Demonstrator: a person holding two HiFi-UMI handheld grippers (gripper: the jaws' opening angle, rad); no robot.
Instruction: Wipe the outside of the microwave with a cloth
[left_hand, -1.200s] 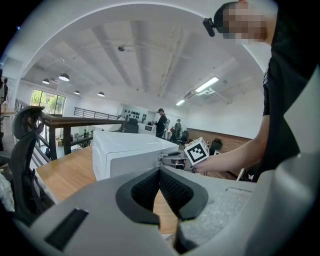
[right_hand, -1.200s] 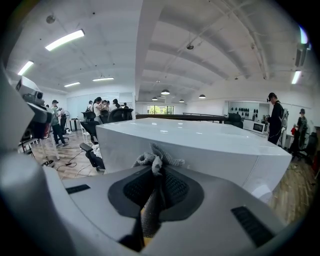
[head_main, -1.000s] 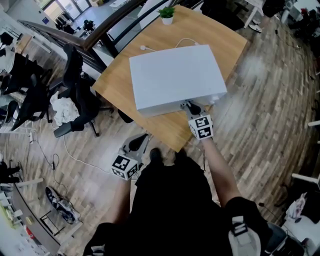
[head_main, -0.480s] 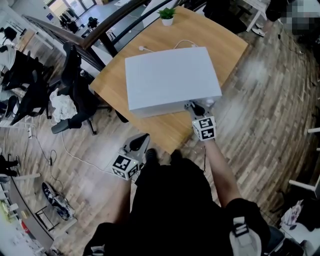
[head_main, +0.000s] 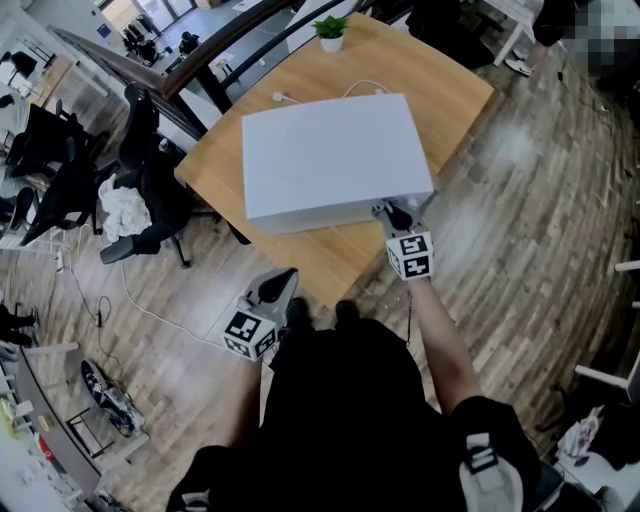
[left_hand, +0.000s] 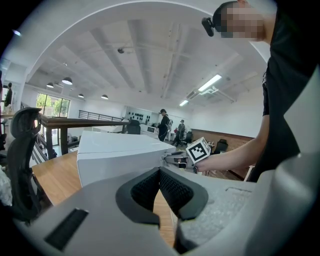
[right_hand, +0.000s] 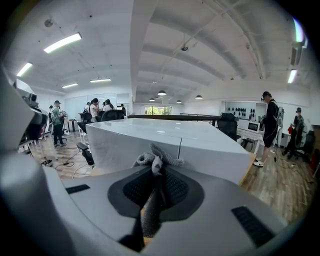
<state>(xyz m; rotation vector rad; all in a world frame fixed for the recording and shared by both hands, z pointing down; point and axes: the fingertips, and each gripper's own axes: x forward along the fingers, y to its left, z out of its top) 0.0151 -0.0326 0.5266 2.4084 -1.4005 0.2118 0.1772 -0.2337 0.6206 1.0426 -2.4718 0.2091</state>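
Clamped on the grey knitted cloth (right_hand: 156, 159), the right claw (right_hand: 156, 176) has slid rightward along the white boxy microwave (head_main: 330, 150)'s front, so wiping looks underway. The left claw (left_hand: 160, 182) hangs closed and empty.

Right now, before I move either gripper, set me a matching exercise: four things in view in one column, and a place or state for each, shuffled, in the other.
Things
1. cloth
2. left gripper
3. microwave
4. potted plant

Places or states
A. at the far corner of the table
B. pinched in the right gripper's jaws
C. jaws together with nothing between them, held over the floor
D. white, sitting in the middle of the table

Pairs: 1-B, 2-C, 3-D, 4-A
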